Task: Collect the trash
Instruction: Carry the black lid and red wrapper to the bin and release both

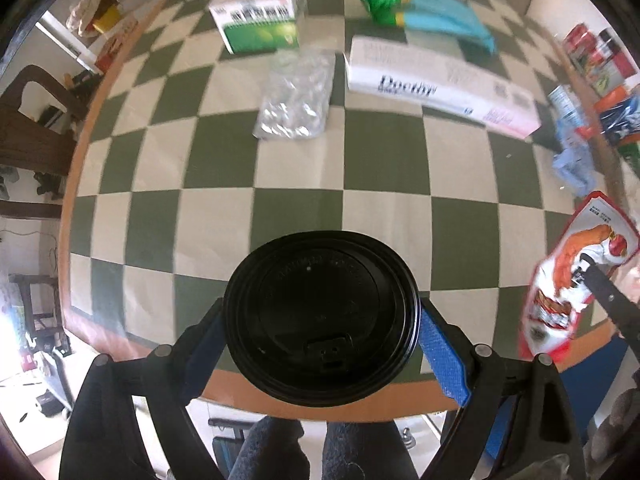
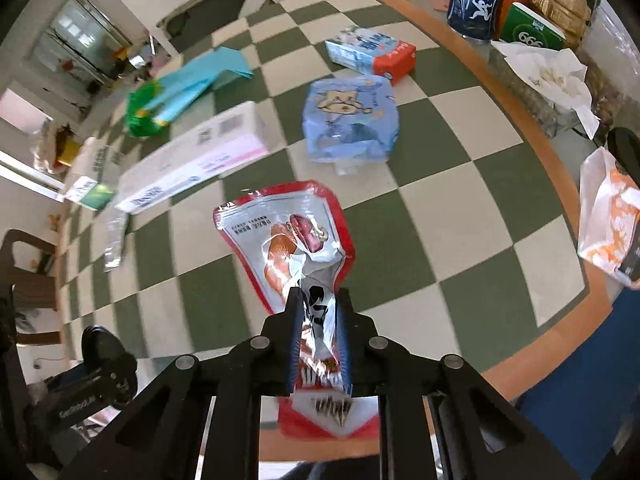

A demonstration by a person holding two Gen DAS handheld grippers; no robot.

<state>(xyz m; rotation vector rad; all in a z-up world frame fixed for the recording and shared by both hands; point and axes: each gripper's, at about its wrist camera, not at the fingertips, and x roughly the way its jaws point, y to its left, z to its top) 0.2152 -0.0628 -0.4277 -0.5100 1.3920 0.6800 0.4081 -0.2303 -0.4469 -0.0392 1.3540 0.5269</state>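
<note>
My left gripper is shut on a cup with a black lid, held over the near edge of the checkered table. My right gripper is shut on a red and silver snack pouch, which also shows at the right of the left wrist view. On the table lie a crumpled clear plastic bag, a green and white box, a long white box, a green and blue bag, a blue tissue pack and a white, blue and orange pack.
Cans, bags and boxes line the table's right edge, with a white and orange paper bag nearer. A dark wooden chair stands at the left. The wooden table rim curves round the right and the near side.
</note>
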